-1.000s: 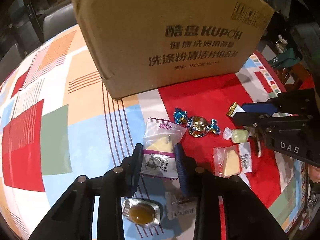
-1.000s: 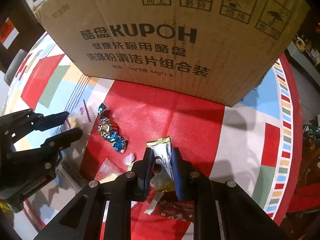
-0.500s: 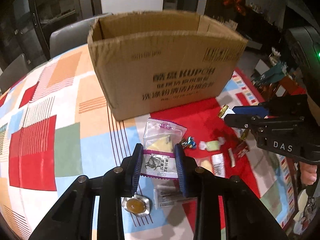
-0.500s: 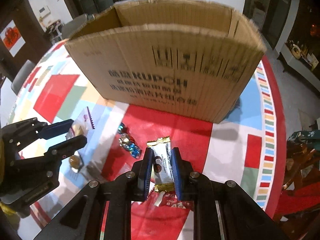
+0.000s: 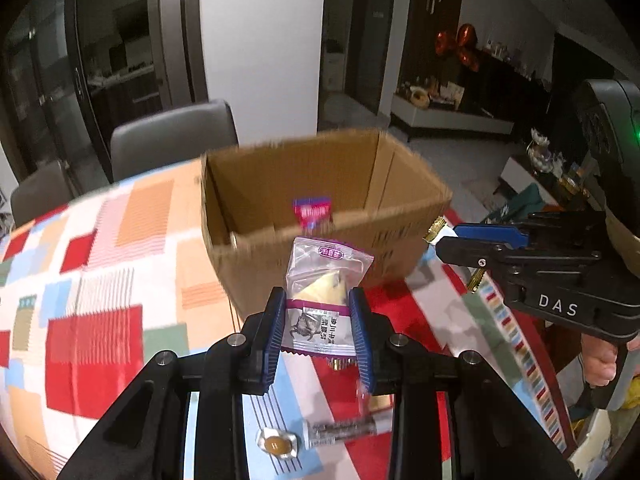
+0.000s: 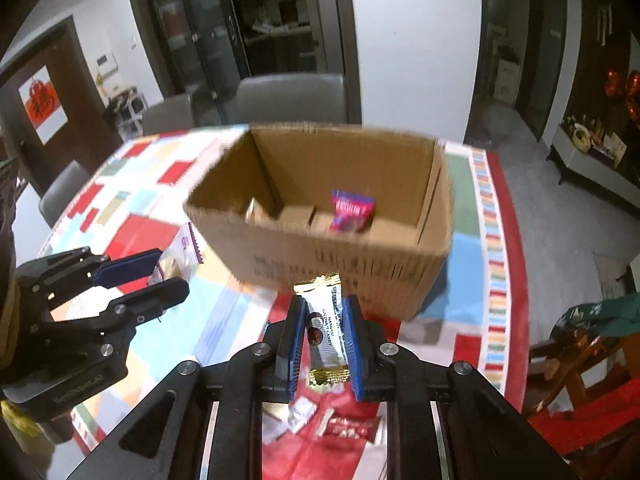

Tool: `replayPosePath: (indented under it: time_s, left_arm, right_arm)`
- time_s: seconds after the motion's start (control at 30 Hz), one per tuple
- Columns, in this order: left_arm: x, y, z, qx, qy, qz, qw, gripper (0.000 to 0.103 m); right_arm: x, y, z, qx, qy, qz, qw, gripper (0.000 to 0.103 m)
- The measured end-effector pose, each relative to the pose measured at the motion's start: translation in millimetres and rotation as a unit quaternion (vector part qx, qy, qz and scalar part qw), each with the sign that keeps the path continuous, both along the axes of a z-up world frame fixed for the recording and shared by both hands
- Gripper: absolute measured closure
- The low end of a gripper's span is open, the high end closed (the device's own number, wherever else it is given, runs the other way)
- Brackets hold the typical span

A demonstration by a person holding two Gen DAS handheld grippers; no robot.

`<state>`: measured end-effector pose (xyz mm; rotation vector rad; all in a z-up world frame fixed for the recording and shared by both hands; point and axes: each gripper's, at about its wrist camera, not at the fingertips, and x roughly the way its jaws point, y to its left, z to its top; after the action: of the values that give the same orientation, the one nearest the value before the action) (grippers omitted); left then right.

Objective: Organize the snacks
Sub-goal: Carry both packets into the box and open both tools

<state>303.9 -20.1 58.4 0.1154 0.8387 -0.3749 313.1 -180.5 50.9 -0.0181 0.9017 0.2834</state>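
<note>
Both hand-held tools are matte black plastic frames, each ending in two flat fingers faced with ribbed blue pads. Round silver screw heads dot the arms just behind the pads of the left gripper [image 5: 320, 334] and the right gripper [image 6: 323, 346]. The right one's side carries white letters "DAS", and a green light glows on the grey housing above it.

The open box [image 5: 328, 240] stands on the bench [image 5: 100, 280] straight ahead of me, with 1 packet [image 6: 352, 210] inside it against the far wall. My left gripper [image 5: 318, 320] holds a pouch [image 5: 320, 300] before the box's near wall; my right gripper [image 6: 322, 332], to its right, holds a bar [image 6: 326, 324]. Below them on the bench lie 1 candy [image 5: 278, 444] and 1 stick pack [image 5: 344, 428] side by side. Chairs [image 6: 288, 96] stand behind the bench.
</note>
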Motion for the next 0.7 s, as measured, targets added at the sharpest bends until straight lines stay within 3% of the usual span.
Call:
replayPosePath:
  time_s: [0.37,0.7]
  left_arm:
    - [40,-10,37,-0.021,-0.021,0.009,0.9995,0.071]
    - [79,-21,36,-0.013,-0.028,0.005,0.9995,0.071]
  right_arm:
    - [25,-3,34,0.022,-0.034,-0.016,0.999,0.083]
    - [59,-4,34,0.010,-0.045,-0.019,0.999,0.083]
